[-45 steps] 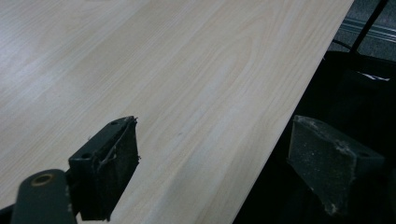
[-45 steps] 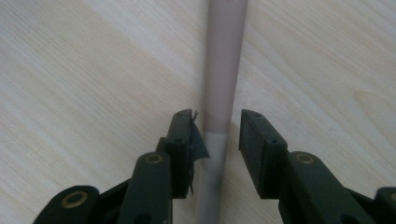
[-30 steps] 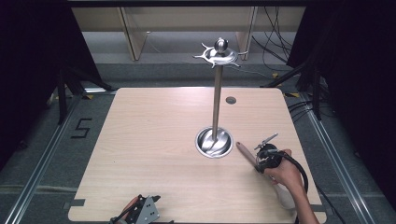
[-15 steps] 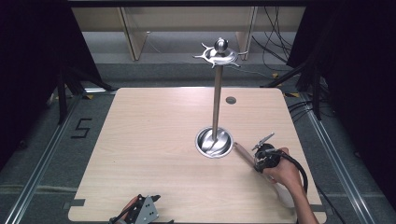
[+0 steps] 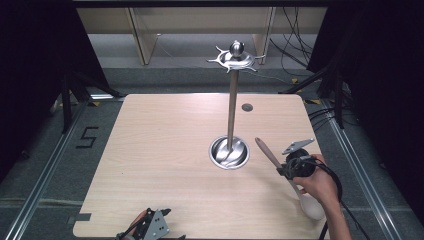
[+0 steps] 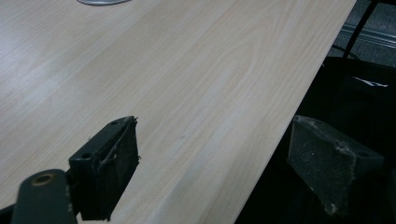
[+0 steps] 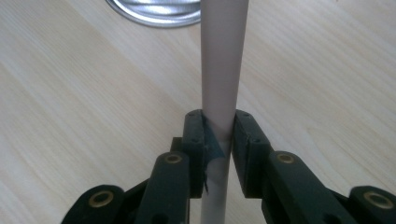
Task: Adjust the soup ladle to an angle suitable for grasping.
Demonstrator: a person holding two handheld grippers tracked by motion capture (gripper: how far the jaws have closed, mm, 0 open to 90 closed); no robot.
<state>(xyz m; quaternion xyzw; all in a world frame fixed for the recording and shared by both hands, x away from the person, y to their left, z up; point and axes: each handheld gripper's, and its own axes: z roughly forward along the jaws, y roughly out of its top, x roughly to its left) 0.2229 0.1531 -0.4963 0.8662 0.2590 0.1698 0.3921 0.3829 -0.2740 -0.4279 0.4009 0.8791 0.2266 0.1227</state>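
A long spoon (image 5: 270,156), with a brown handle tip and a pale bowl (image 5: 311,206), is held off the table to the right of the metal stand. My right gripper (image 5: 286,170) is shut on its handle. In the right gripper view the pale handle (image 7: 222,70) runs upward between the two pads (image 7: 194,135). The stand has a round steel base (image 5: 229,151), a tall pole (image 5: 231,110) and a crown of hooks (image 5: 235,57). At the table's near edge, my left gripper (image 5: 150,227) is open, its jaws (image 6: 215,126) wide apart with nothing between them.
The light wooden table (image 5: 165,150) has a small dark round hole (image 5: 247,107) at the back right. The stand's base shows at the top of the right gripper view (image 7: 159,11). Cables lie on the floor beyond the table's right side.
My right gripper has risen with the spoon in it, so the spoon is now off the table. The left gripper has not moved.
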